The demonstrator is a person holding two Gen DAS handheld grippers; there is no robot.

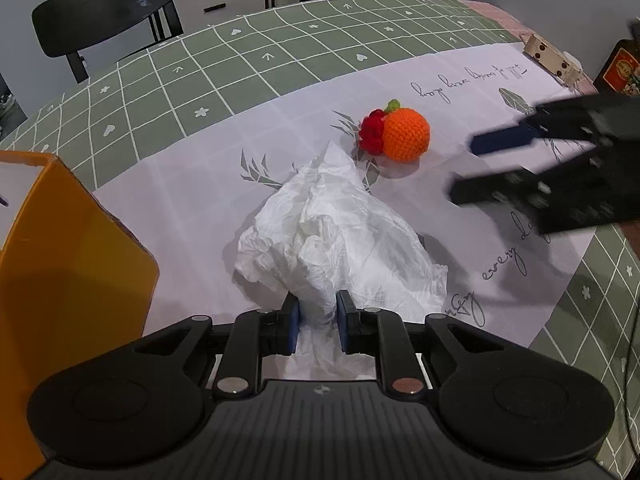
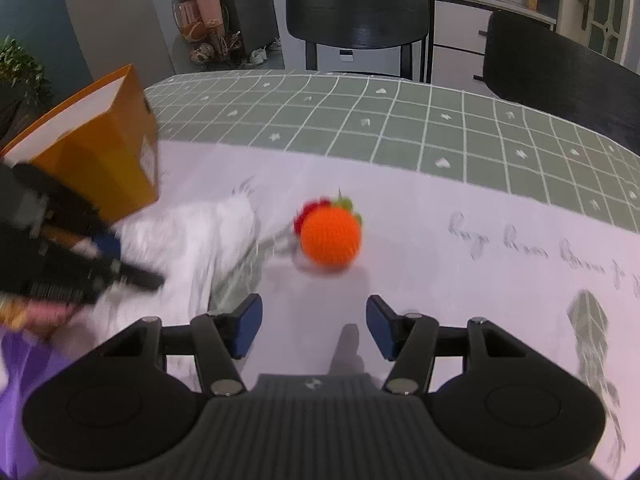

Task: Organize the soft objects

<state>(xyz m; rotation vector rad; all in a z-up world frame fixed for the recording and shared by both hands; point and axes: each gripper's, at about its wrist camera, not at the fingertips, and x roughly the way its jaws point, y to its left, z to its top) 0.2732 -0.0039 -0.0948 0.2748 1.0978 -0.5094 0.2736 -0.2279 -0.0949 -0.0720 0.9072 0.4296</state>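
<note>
A crumpled white cloth (image 1: 336, 240) lies on the pale table runner, and my left gripper (image 1: 317, 322) is shut on its near edge, blue pads pinching the fabric. Beyond it rests an orange crocheted ball (image 1: 406, 134) with a red knitted flower (image 1: 371, 131) and a green leaf. In the right wrist view that ball (image 2: 330, 237) sits ahead of my right gripper (image 2: 314, 326), whose jaws stand open with nothing between them. The right gripper (image 1: 480, 172) also appears blurred at the right of the left wrist view. The white cloth (image 2: 200, 240) shows blurred at left.
An orange paper bag (image 1: 60, 280) stands open at the left, also the bag (image 2: 100, 152) in the right view. A wooden domino-like box (image 1: 550, 58) and a bottle (image 1: 618, 68) sit at the far right. Black chairs (image 2: 356, 24) ring the green checked tablecloth (image 1: 280, 48).
</note>
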